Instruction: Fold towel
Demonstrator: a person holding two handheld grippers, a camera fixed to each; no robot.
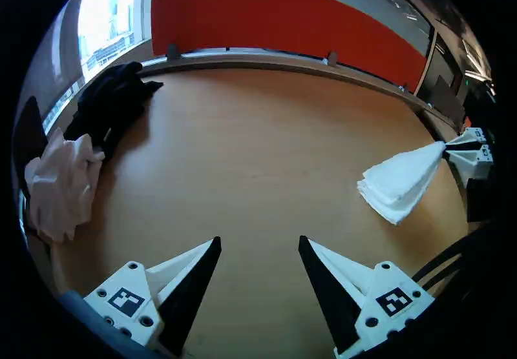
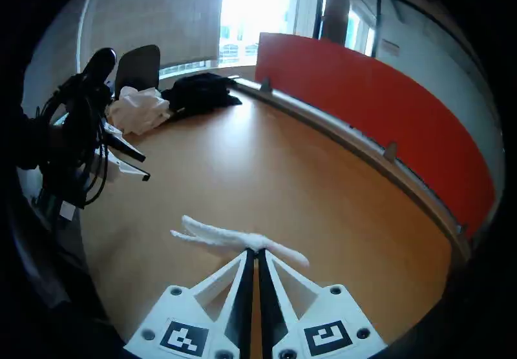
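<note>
White towel [image 2: 220,235], seemingly folded, corner hidden in clamped right gripper [image 2: 255,251]; left gripper [image 1: 259,237] gapes.

Table [image 1: 258,152] looks like wood-grain laminate to me: smooth, with a soft sheen where the window light lands. The towel [image 1: 397,181] is white cloth, thick and a bit nubby, fully matt. The left gripper [image 1: 259,241] and right gripper [image 2: 255,252] are both matt white plastic with black matt inner faces on the fingers. The red divider panel [image 1: 278,23] is flat and matt, no shine at all. The black garment [image 1: 113,101] and pale bundle [image 1: 61,181] are soft, crumpled cloth.
</note>
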